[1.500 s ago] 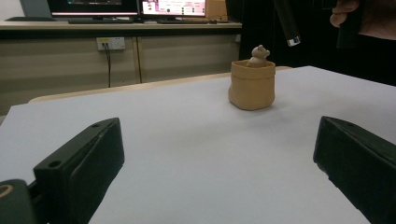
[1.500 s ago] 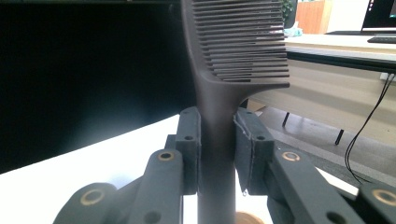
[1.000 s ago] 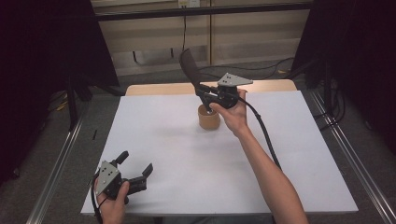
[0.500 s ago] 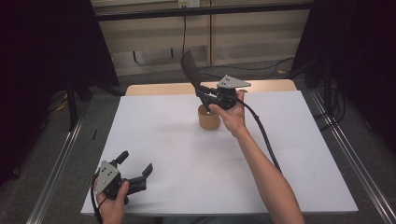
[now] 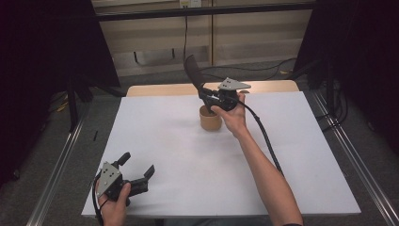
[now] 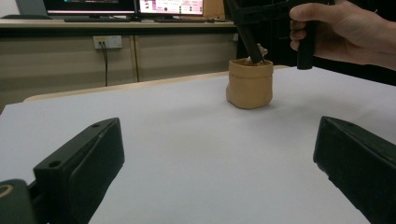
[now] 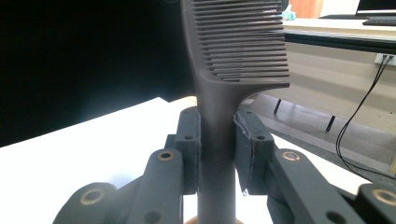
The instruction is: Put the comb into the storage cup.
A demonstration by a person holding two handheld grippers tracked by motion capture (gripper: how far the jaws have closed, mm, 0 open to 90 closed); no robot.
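A small tan cup (image 5: 210, 120) (image 6: 250, 83) stands upright near the middle of the white table (image 5: 169, 141). My right gripper (image 5: 205, 95) (image 7: 217, 140) hovers just above the cup, shut on the handle of a dark wide-toothed comb (image 5: 192, 71) (image 7: 233, 56). The comb's toothed head points up and away, and its handle end reaches down into the cup's mouth. At the near left corner of the table my left gripper (image 5: 138, 168) (image 6: 215, 154) rests open with nothing between its black jaws, facing the cup.
A wooden tabletop edge (image 5: 164, 89) shows behind the white sheet. Metal rails (image 5: 56, 165) run along both sides of the table. A cabinet with cables (image 5: 183, 42) stands behind. A black cable (image 5: 263, 136) trails from my right gripper along the forearm.
My right gripper has sunk slightly toward the cup with the comb in it. The left gripper has stayed where it was.
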